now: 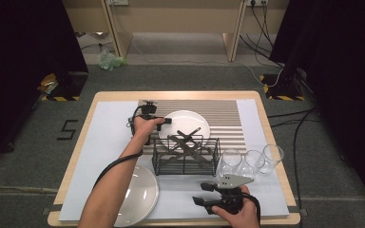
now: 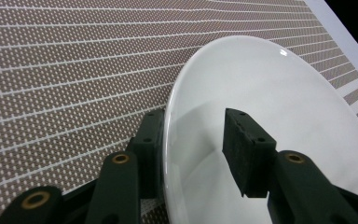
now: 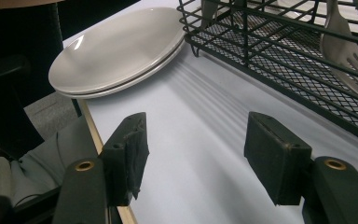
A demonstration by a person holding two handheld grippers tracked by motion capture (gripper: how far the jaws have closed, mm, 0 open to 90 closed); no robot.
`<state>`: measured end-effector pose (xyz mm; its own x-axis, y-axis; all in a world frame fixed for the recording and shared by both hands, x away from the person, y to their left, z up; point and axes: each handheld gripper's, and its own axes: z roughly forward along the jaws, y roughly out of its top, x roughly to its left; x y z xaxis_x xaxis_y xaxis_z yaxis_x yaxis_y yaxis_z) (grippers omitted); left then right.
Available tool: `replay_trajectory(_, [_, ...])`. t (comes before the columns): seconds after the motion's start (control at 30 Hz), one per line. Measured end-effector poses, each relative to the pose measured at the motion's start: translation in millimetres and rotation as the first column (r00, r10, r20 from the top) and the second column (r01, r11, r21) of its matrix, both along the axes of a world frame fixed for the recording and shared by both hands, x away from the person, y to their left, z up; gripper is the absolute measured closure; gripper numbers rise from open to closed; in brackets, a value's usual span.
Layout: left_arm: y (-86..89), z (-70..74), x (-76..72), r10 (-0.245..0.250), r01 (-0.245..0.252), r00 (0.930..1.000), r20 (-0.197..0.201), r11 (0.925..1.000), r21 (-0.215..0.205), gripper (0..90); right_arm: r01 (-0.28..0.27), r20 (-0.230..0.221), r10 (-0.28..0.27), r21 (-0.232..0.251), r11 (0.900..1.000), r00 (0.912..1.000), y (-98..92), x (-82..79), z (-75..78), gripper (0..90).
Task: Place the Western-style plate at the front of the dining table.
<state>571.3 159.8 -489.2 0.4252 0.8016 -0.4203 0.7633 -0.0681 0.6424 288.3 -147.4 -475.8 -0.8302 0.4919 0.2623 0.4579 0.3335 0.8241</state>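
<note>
Fingers (image 2: 247, 154) of the left gripper (image 1: 164, 121) straddle the rim of the round white ceramic plate (image 2: 279, 116) lying on the striped brown mat (image 2: 74, 70) — half open, one pad under the edge and one clear above, gripping nothing; the right gripper (image 3: 196, 158) hovers wide and empty. Releasing well likely means spreading further, then backing out level so the rim stays unbumped. Counted: three plates — this one plus two stacked (image 1: 140, 192) — three clear glasses (image 1: 251, 160), one black wire basket (image 1: 185, 156).

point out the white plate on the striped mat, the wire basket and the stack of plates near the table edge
white plate (image 1: 193, 121), high view, on its bare centre
wire basket (image 1: 186, 169), high view, on its near mesh wall
stack of plates (image 3: 116, 49), right gripper view, on the top plate's centre
</note>
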Motion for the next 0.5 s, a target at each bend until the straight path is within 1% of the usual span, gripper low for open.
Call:
replay_trajectory(0.07, [-0.8, 0.2, -0.5, 0.002, -0.002, 1.0, 0.003, 1.0, 0.0, 56.1, 0.001, 0.0, -0.001, 0.002, 1.0, 1.0, -0.1, 0.0, 0.0, 39.7])
replay_trajectory(0.17, [-0.8, 2.7, -1.3, 0.01, -0.012, 0.9994, 0.034, 0.9994, 0.034, 51.9, 0.0, 0.0, 0.0, 0.002, 1.0, 1.0, -0.1, -0.1, -0.1, 39.7])
replay_trajectory(0.23, [-1.2, 4.3, -1.2, 0.006, -0.008, 0.999, 0.045, 0.9996, 0.026, 49.6, -0.001, 0.001, 0.001, 0.0, 1.0, 1.0, -0.3, 0.1, -0.3, 39.7])
replay_trajectory(0.3, [-0.3, 6.1, -1.3, 0.008, -0.01, 0.9984, 0.057, 0.9993, 0.036, 47.3, 0.0, 0.001, 0.0, -0.001, 1.0, 1.0, 0.1, 0.2, -0.4, 39.7])
replay_trajectory(0.37, [0.9, 7.8, -1.5, 0.006, -0.008, 0.9978, 0.065, 0.9996, 0.028, 45.5, 0.0, -0.002, 0.0, -0.001, 1.0, 1.0, 0.3, 0.0, -0.3, 39.7])
replay_trajectory(0.5, [4.6, 11.9, -4.1, 0.029, -0.032, 0.9962, 0.082, 0.9991, 0.029, 39.7, 0.002, 0.003, -0.002, -0.003, 1.0, 1.0, -0.4, 0.3, -0.1, 39.7])
